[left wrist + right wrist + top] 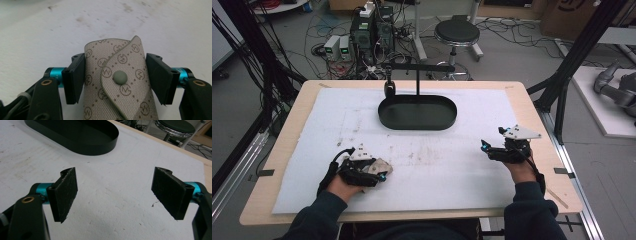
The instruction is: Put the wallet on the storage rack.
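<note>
High view: the left claw (379,176) sits low on the near left of the white mat (437,165) that covers the desk (292,130), over a small beige pouch (381,165) of which just a patch peeks out beside the hand. The right claw (486,148) rests on the near right, well apart from the pouch. Farther back, in the middle, stands a black oval tray (384,117) with a thin black stand (418,75) rising from it and a dark bit hanging from its left arm. If the pouch is meant for the tray, it probably has to go up and away, so a firm hold now would matter.

Left gripper view: the pouch (117,82) lies between the two black pads. It is patterned cloth folded over, the flap held by a round snap (120,77). The left pad (75,80) touches the pouch's side and the right pad (160,77) meets its other edge, so the claw is clamped on the pouch across its width. The squeeze looks fair rather than hard. Soft cloth like this may buckle, so I would press just until the sides stop giving, with the snap centred between the pads, and lift straight so the flap does not catch on the mat.

Right gripper view: the claw (113,192) stands wide apart with nothing but bare mat between its pads. The tray (110,141) lies ahead, to the far left. This hand is best kept still and off the path.
</note>
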{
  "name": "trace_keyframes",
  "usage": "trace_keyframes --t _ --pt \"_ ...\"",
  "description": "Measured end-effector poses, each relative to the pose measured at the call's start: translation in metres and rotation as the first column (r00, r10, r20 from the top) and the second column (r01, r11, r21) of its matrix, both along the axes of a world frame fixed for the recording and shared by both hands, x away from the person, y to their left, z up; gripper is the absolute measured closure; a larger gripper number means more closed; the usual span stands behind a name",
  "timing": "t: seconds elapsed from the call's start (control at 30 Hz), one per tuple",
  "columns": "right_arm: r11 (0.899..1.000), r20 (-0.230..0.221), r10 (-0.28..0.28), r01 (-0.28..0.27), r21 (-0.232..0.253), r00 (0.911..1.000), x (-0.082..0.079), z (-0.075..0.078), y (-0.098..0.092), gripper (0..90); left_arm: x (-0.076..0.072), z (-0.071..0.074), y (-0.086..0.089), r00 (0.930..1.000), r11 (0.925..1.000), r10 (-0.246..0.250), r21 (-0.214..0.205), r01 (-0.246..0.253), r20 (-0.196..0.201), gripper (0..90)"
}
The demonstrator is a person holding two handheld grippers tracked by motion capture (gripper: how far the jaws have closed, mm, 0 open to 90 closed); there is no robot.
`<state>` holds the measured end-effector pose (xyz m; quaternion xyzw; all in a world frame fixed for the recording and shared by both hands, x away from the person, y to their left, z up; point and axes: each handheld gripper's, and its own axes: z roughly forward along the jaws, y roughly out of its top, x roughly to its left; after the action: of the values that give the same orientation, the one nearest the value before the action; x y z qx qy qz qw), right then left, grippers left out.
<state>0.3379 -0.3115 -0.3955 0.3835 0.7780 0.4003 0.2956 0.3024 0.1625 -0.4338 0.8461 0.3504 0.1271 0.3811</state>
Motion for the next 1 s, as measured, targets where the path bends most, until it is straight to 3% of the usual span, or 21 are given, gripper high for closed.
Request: trace_keyframes --t 0.27,0.4,0.63,0.77,1.0 --pt "1.0 0.0 -0.004 0.004 0.0 1.0 0.0 0.0 -0.001 21.4 0.028 0.005 0.003 0.9946 0.9946 0.1 -0.034 -0.098 0.03 34.9" --pt "1.0 -0.003 -0.004 0.004 0.001 1.0 0.001 0.0 0.0 21.4 0.034 -0.001 0.003 0.9923 0.9923 0.124 -0.01 -0.123 0.012 34.4" --pt "1.0 -0.003 -0.003 0.003 -0.001 1.0 0.0 -0.001 -0.001 21.4 0.027 -0.003 0.007 0.9835 0.9826 0.181 -0.044 -0.181 -0.007 27.5" --pt "1.0 -0.003 -0.003 0.003 0.0 1.0 0.001 -0.001 -0.001 21.4 0.018 -0.008 0.012 0.9823 0.9831 0.182 -0.011 -0.183 -0.043 27.0" --pt "1.0 0.003 0.002 -0.002 -0.003 1.0 0.0 -0.001 0.0 21.5 0.016 -0.004 0.013 0.9819 0.9825 0.186 0.01 -0.186 -0.033 34.0"
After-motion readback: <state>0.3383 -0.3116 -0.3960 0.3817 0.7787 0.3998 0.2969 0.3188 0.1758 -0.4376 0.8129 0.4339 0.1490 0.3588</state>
